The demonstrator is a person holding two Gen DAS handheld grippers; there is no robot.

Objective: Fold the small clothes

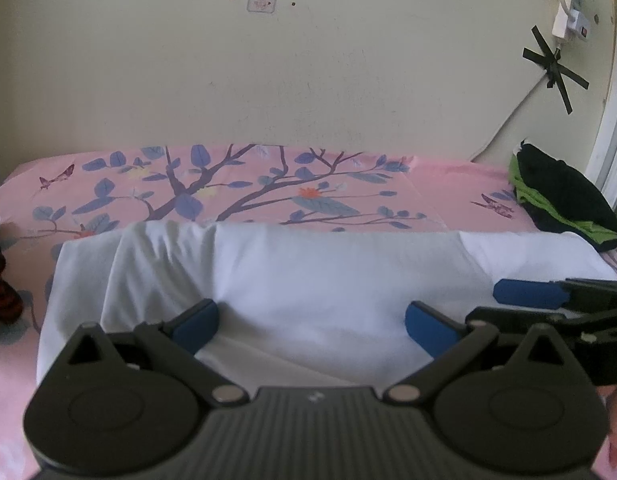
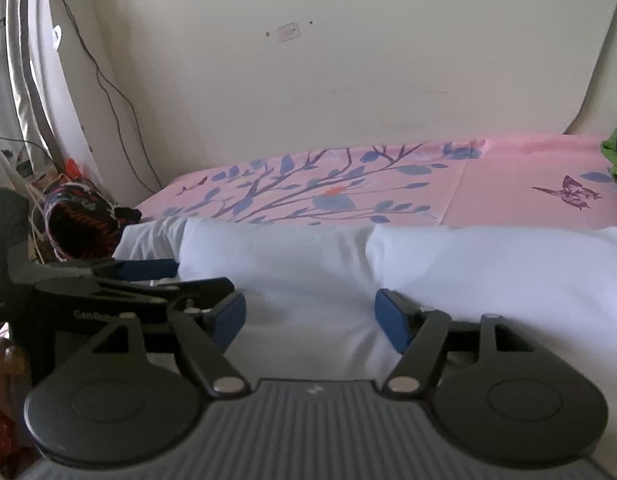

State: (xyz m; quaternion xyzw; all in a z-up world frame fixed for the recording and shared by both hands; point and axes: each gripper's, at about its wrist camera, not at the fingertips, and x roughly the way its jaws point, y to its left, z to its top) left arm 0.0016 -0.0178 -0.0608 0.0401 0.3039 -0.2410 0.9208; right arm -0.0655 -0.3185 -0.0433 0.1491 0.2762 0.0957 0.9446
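A white garment (image 1: 292,272) lies spread and partly folded on the pink floral bedsheet (image 1: 236,184); it also shows in the right wrist view (image 2: 448,264). My left gripper (image 1: 310,322) is open, its blue pads (image 1: 198,326) low over the near part of the white cloth, nothing between them. My right gripper (image 2: 310,320) is open too, low over the same garment. Each gripper shows in the other's view: the right one at the right edge (image 1: 548,300), the left one at the left (image 2: 140,276). They sit side by side, close together.
A black and green folded garment (image 1: 564,204) lies at the bed's far right. A black and orange striped garment (image 2: 80,220) lies at the left edge, with cables behind it. The cream wall (image 1: 308,80) runs along the far side of the bed.
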